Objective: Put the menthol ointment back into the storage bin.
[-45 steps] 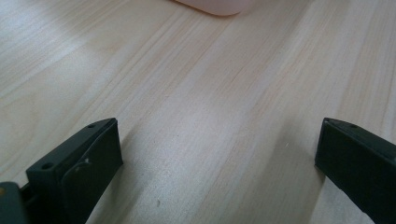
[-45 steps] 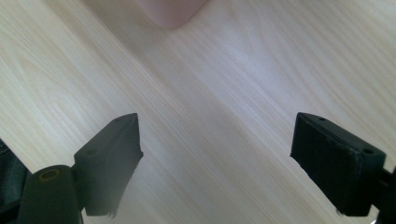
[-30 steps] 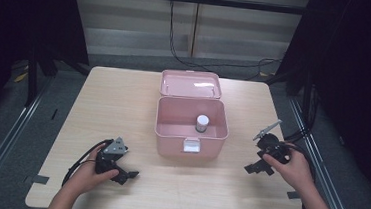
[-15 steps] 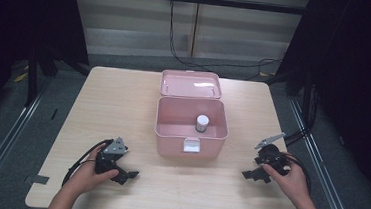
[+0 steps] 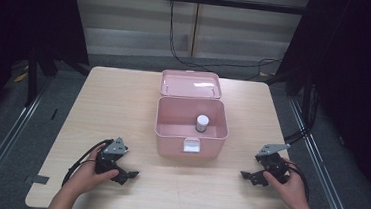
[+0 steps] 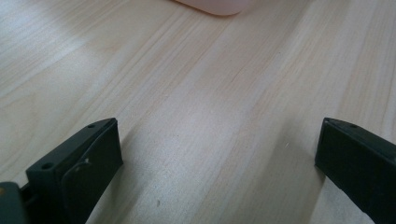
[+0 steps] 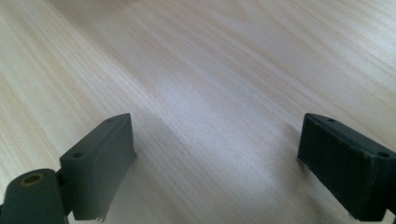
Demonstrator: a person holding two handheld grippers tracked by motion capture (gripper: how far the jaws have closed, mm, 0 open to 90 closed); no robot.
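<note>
My pink plastic box (image 5: 191, 135) sits at the middle of the pale wooden surface (image 5: 123, 104), its hinged lid (image 5: 191, 84) thrown fully back and lying flat behind it, inner face up. A white latch tab (image 5: 191, 145) hangs on the front wall facing me. Inside, toward the right, stands a small white-capped bottle (image 5: 202, 123), upright on the box floor. A rounded pink corner of the box (image 6: 219, 5) shows at the top of my left gripper view.
</note>
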